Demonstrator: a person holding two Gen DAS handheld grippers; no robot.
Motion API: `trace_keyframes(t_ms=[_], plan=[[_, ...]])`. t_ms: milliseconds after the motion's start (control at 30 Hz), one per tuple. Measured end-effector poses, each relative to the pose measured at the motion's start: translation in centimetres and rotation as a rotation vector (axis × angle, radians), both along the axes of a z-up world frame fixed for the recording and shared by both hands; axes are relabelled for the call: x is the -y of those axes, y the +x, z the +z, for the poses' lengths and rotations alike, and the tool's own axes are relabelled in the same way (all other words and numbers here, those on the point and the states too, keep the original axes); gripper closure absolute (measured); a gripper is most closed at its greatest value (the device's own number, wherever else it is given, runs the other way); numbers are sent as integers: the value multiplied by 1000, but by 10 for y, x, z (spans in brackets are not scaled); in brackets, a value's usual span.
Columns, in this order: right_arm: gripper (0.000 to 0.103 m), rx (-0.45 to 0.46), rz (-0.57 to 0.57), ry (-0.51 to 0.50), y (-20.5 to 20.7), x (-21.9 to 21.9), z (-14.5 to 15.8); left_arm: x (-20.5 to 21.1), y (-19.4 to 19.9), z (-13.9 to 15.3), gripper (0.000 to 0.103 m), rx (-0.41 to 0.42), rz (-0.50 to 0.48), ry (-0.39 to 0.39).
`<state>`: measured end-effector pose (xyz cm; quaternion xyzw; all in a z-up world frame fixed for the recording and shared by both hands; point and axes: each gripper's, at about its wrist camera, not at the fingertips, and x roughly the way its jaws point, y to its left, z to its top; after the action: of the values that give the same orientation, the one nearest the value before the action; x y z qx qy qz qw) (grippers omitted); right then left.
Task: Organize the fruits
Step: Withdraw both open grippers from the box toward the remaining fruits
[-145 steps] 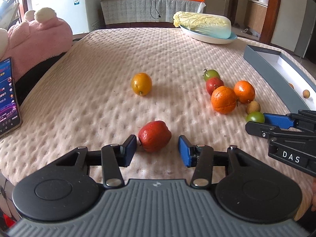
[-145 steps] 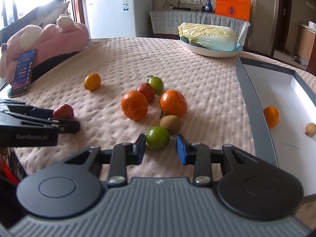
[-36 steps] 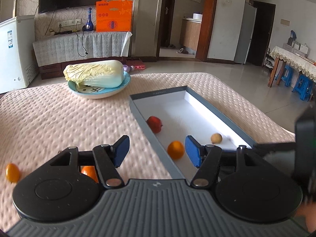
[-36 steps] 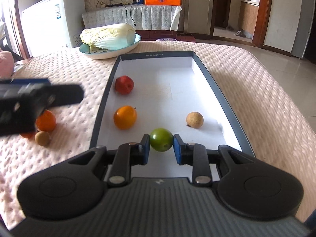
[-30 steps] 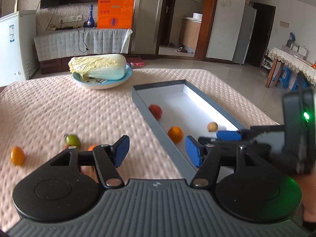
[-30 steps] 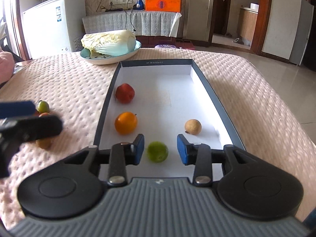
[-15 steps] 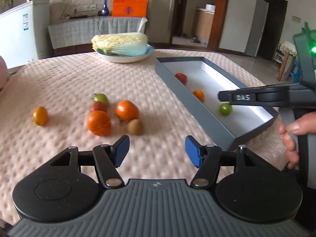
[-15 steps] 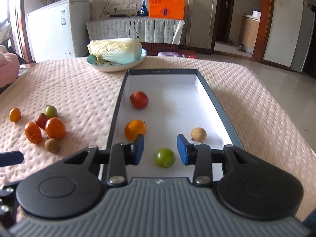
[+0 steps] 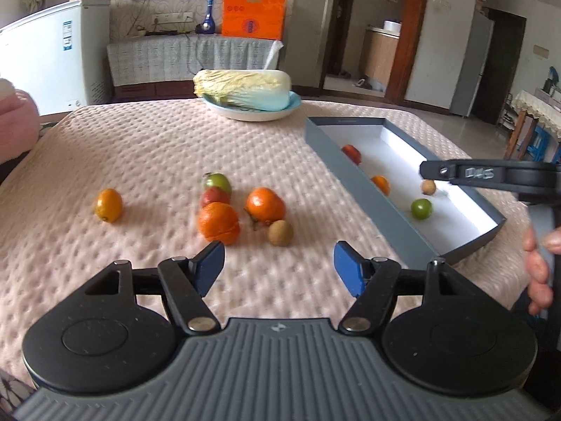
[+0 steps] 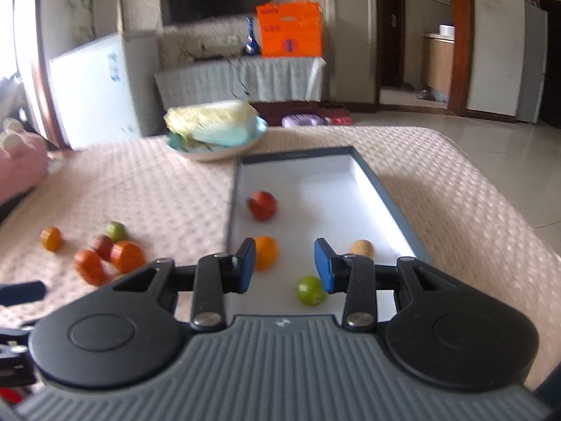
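A grey tray (image 9: 385,207) with a white floor holds a red fruit (image 10: 262,205), a small orange (image 10: 265,252), a tan longan (image 10: 362,247) and a green fruit (image 10: 310,291). On the pink cloth lie two oranges (image 9: 218,222) (image 9: 265,205), a brown longan (image 9: 280,233), a red fruit (image 9: 214,196), a green fruit (image 9: 218,181) and a yellow-orange fruit (image 9: 109,205). My left gripper (image 9: 278,268) is open and empty, above the cloth just short of the loose fruits. My right gripper (image 10: 284,265) is open and empty, above the tray's near end.
A plate with a cabbage (image 9: 247,91) stands at the back of the table. A pink plush toy (image 10: 19,166) lies at the left edge. The right gripper's arm (image 9: 491,175) reaches over the tray in the left wrist view.
My right gripper let go of the green fruit in the tray and has lifted back. My left gripper swung from the tray toward the loose fruits on the cloth.
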<state>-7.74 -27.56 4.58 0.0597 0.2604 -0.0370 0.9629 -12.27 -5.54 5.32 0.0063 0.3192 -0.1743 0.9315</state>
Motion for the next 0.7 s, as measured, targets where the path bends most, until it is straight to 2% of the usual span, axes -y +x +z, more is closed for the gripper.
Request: trace_keyframes(t_ms=[133, 267, 400, 700], plan=[[64, 42, 103, 20, -8, -19, 6, -14, 5, -2, 29, -12, 65, 18], [64, 13, 186, -32, -5, -48, 2, -30, 12, -4, 29, -33, 123, 3], [64, -26, 244, -85, 2, -74, -5, -36, 12, -4, 29, -35, 126, 1], [64, -80, 296, -102, 18, -105, -21, -41, 13, -8, 29, -41, 122, 10]])
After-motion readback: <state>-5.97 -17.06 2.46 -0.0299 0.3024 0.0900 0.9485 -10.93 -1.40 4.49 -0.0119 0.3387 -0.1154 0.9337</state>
